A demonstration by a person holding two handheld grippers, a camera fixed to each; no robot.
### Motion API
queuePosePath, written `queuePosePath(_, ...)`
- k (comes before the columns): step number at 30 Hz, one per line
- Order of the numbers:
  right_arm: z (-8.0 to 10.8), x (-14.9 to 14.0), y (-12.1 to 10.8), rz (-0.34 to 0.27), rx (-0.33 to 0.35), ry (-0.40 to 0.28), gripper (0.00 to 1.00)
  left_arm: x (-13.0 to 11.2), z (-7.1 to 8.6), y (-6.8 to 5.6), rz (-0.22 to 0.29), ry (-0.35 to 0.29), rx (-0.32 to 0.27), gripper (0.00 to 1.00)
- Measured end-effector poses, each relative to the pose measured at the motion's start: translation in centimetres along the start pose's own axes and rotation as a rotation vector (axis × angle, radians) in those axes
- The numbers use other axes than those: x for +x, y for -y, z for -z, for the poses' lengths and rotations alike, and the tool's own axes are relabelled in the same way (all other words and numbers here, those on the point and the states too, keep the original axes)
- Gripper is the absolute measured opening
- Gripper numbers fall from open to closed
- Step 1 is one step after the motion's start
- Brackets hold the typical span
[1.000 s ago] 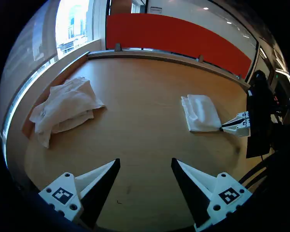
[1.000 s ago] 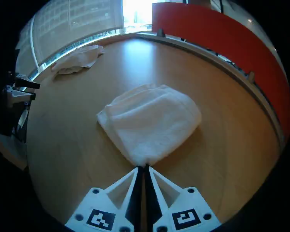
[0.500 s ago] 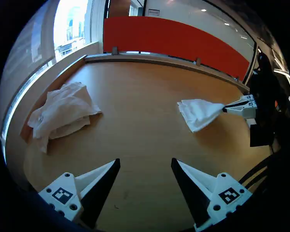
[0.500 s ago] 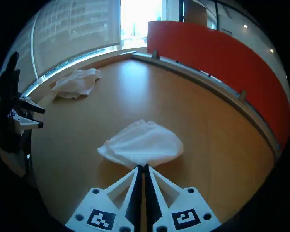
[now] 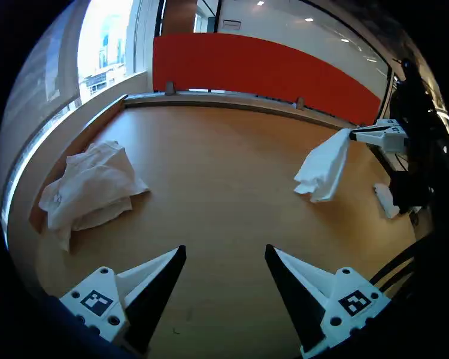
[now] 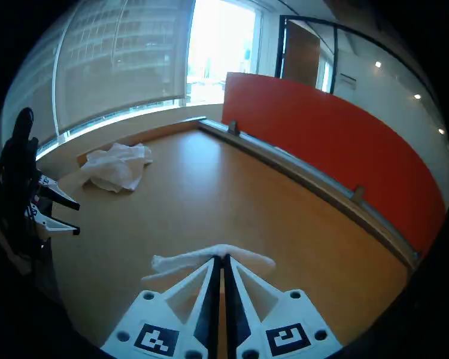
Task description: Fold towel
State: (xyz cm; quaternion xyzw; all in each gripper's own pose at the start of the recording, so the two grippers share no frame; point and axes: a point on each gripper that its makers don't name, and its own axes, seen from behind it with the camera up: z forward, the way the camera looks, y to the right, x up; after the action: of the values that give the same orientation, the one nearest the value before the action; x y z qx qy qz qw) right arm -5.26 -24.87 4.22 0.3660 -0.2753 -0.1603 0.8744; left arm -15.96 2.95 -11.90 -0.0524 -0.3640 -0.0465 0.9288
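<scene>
A small white folded towel (image 5: 324,166) hangs above the wooden table (image 5: 224,155) at the right, pinched by one corner in my right gripper (image 5: 351,134). In the right gripper view the shut fingers (image 6: 223,258) hold that towel (image 6: 191,261), which droops just beyond the tips. My left gripper (image 5: 224,248) hovers open over the near part of the table with nothing between its fingers. It appears again at the left edge of the right gripper view as the left gripper (image 6: 79,219), jaws apart.
A crumpled white towel pile (image 5: 87,188) lies at the table's left side by the window ledge, seen too as the pile (image 6: 117,167). A red partition (image 5: 260,66) runs along the far edge. A small white object (image 5: 385,200) sits at the right edge.
My right gripper has lifted the folded towel off the table by its corner; it lay flat before and now hangs in the air. The left gripper stayed open, tilting slightly.
</scene>
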Motion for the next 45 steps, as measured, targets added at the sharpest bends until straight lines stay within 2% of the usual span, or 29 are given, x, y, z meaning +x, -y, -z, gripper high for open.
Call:
queuePosePath(17,3.4,0.2,-4.9,-0.014,-0.083,-0.006,0.04,0.8,-0.8,-1.5,-0.012,0.000,-0.038,0.98)
queuePosePath(27,6.3,-1.9,-8.7,-0.031,-0.141,0.022,0.04,0.8,-1.1,-2.2,-0.026,0.007,-0.047,0.98)
queuePosePath(45,11.6,-6.8,-16.5,-0.053,-0.248,0.089,0.04,1.0,-1.2,-2.7,-0.029,0.011,-0.041,0.98)
